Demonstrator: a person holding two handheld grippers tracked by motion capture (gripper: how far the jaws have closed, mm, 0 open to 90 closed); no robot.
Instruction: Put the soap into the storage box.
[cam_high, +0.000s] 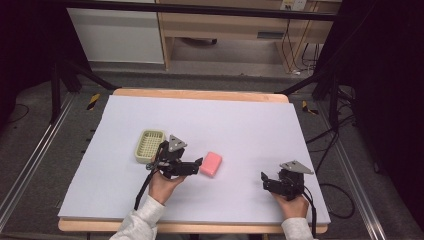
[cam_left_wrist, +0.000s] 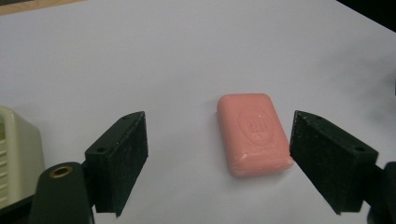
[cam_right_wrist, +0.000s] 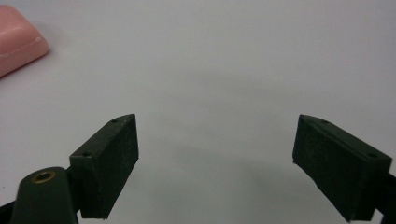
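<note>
Left gripper (cam_left_wrist: 217, 156) jaws spread wide, flanking pink soap bar (cam_left_wrist: 253, 134) lying flat on white table sheet (cam_high: 240, 125); right-hand jaw nearly touching soap. Cream soap dish (cam_high: 149, 145) just beside it; right gripper (cam_right_wrist: 217, 163) spread, well apart.

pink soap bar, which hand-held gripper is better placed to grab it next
Left. The left hand-held gripper is open with the pink soap bar lying between its jaws, close to one of them. The right hand-held gripper is also open but sits farther off, over bare table.
</note>
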